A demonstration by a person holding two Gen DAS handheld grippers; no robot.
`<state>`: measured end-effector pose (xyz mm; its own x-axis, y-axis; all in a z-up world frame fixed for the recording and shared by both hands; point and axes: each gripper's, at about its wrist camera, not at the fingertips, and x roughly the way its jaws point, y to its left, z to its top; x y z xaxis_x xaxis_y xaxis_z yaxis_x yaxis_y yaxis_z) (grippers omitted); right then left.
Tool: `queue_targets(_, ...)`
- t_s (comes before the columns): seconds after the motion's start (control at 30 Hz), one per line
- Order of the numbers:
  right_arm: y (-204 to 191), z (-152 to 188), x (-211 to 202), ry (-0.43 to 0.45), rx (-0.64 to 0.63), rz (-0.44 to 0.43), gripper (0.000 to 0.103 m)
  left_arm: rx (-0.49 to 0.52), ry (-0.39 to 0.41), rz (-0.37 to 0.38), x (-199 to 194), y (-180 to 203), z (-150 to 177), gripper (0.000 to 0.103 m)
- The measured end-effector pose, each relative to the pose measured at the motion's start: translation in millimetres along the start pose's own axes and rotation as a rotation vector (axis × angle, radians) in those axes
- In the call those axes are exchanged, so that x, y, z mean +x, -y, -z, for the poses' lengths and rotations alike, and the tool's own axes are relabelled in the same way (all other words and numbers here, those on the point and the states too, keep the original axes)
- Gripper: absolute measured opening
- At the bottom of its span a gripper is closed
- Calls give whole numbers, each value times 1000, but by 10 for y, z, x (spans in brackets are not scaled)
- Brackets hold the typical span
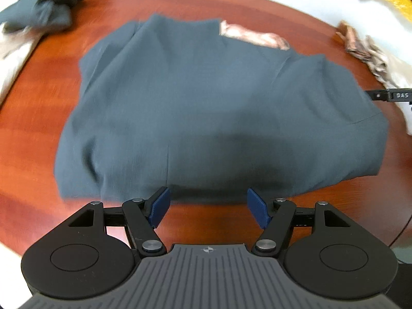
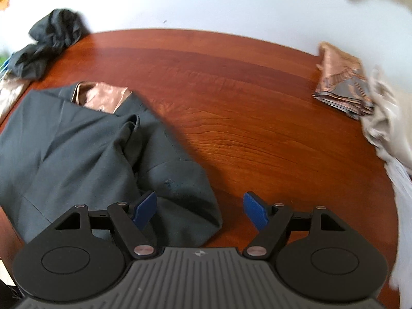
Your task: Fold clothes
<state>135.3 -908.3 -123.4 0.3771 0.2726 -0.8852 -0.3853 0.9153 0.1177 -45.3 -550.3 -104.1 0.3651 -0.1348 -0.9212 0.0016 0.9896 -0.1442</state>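
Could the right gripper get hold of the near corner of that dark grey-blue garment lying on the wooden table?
Probably yes. The right gripper is open, and the dark grey-blue garment has its rounded near corner right by the left finger, nothing covering it on the wooden table.

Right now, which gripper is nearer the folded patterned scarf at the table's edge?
Right. The right gripper is open over the dark garment's corner; the scarf lies beyond. The left gripper sits farther away.

A room in a home, by the look of it: a polished reddish wooden table [image 2: 231, 90] against a plain white wall [image 2: 206, 0], strewn with laundry (a dark crumpled garment [image 2: 49, 41], a folded patterned cloth [image 2: 340, 82], pale fabric [image 2: 391, 128]).
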Motion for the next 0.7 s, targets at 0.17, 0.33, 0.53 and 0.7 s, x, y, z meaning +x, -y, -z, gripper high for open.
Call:
queue_targets(0.17, -46, -146, 224, -41, -102, -60, 81, -156, -2, -82, 74, -163, 199, 68)
queue_targets(0.33, -45, -233, 356, -57, -173, -93, 83, -246, 1, -141, 139, -339, 254, 68)
queue_targets(0.53, 17, -205, 409, -87, -151, -164, 65, -272, -3, -165, 261, -483, 118, 69)
queue_targets(0.7, 35, -157, 408, -101, -127, -159, 58, -249, -15, -146, 327, -506, -10, 69)
